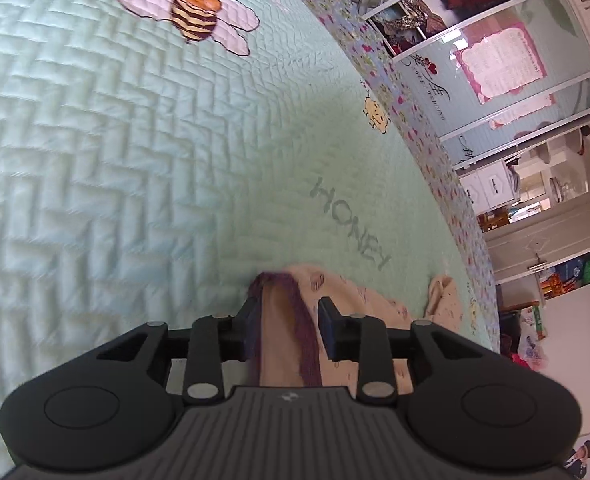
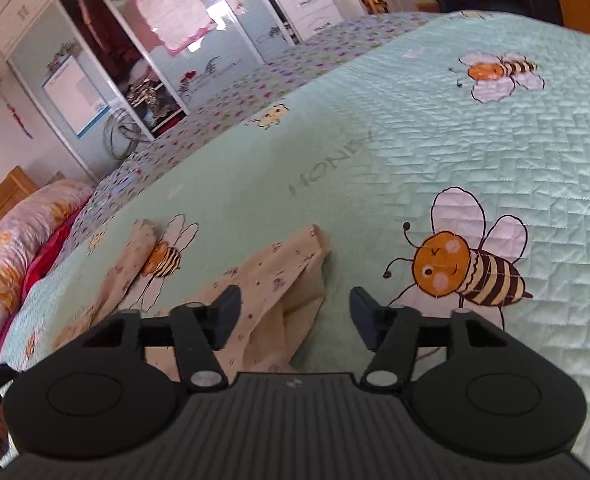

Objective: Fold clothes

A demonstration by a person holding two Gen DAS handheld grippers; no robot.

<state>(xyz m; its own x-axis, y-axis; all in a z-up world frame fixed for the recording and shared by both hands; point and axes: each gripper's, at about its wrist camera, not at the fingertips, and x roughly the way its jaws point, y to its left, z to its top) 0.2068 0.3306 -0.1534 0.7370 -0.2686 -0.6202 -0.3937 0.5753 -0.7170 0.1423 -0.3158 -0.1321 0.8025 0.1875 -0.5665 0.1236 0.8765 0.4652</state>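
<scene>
Across the bed lies a mint quilt (image 2: 455, 152) printed with bees, and on it, near the flowered border at the bed's edge, sits a crumpled cream garment (image 2: 279, 280) with purple trim. Left gripper (image 1: 291, 320): jaws partly open, the garment's trim between them, unpinched. Right gripper (image 2: 295, 312): jaws wide open, gripping nothing, over the garment's edge.

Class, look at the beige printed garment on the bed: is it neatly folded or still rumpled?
Rumpled: the beige garment lies bunched in uneven folds on the green quilt.
</scene>
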